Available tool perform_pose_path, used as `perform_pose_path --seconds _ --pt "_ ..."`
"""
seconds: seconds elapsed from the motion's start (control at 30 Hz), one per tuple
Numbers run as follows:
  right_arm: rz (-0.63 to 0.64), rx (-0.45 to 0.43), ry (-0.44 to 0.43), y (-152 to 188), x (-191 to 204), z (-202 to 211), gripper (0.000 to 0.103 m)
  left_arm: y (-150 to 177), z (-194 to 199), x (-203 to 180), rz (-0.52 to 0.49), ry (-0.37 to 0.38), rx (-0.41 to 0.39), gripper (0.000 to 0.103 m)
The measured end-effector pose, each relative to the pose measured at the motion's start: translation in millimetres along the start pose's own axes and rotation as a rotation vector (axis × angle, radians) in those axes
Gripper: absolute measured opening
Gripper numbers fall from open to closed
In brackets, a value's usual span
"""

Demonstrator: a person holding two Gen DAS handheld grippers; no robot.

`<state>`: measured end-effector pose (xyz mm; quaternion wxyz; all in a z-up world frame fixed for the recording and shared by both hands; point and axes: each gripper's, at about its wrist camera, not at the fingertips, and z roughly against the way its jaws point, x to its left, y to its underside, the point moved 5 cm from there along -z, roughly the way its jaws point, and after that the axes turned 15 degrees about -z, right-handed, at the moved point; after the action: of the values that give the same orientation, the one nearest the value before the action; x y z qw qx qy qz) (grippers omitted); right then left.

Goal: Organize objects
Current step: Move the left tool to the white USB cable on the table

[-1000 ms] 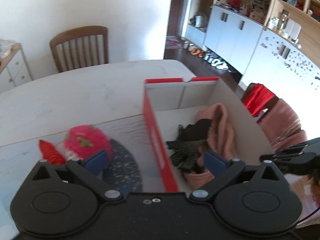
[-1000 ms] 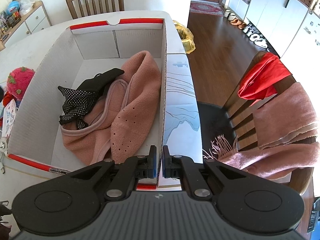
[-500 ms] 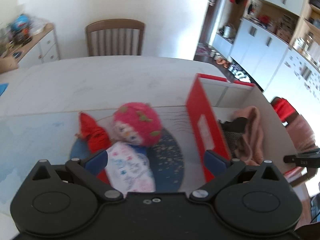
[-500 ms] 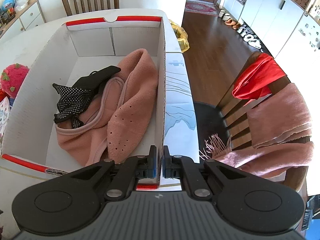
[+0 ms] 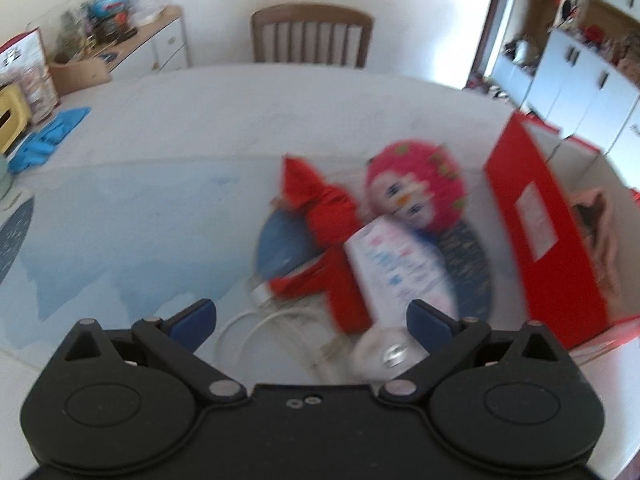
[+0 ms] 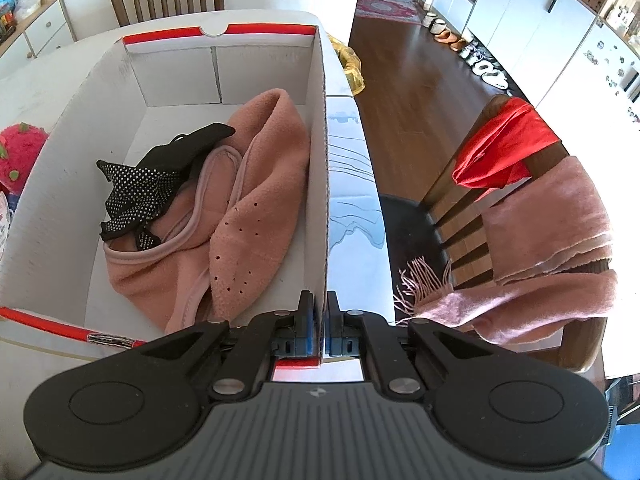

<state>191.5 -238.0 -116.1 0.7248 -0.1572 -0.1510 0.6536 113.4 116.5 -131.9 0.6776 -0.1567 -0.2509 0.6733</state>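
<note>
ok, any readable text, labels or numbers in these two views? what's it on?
None readable.
White label on the red box: blurred.
Print on the white pouch: blurred.
Red sign at far left: dark marks, illegible.
Small emblem on the right gripper: a symbol, no letters.

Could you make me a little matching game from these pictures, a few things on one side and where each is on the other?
Things:
1. black dotted glove
2. pink-headed doll
3. red cloth
4. right gripper

Places:
A. draped on a chair back
B. clamped on the box wall
C. on the table outside the box
D. inside the box, on pink fleece

Pairs: 1-D, 2-C, 3-A, 4-B
</note>
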Motion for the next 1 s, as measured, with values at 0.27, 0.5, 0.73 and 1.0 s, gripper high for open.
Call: perform_pose_path --seconds 0.27,0.5,0.73,1.0 --pt "0.016 0.008 0.009 0.2 3.2 -0.6 0.006 39.9 -25.1 27.5 0.110 -0.020 0.115 0.090" --pt "0.035 0.019 0.004 -0.8 3.8 -0.5 0.006 60.8 -34.3 34.2 0.192 -0.048 0.171 0.079" --pt "0.048 0.030 -0.011 -0.3 3.9 -0.3 0.006 67.7 -40.5 30.6 0.210 -0.083 0.194 0.067" --pt "0.069 0.037 -0.029 0.2 3.7 -1.2 0.006 63.0 -36.7 27.9 0.216 -0.106 0.184 0.035"
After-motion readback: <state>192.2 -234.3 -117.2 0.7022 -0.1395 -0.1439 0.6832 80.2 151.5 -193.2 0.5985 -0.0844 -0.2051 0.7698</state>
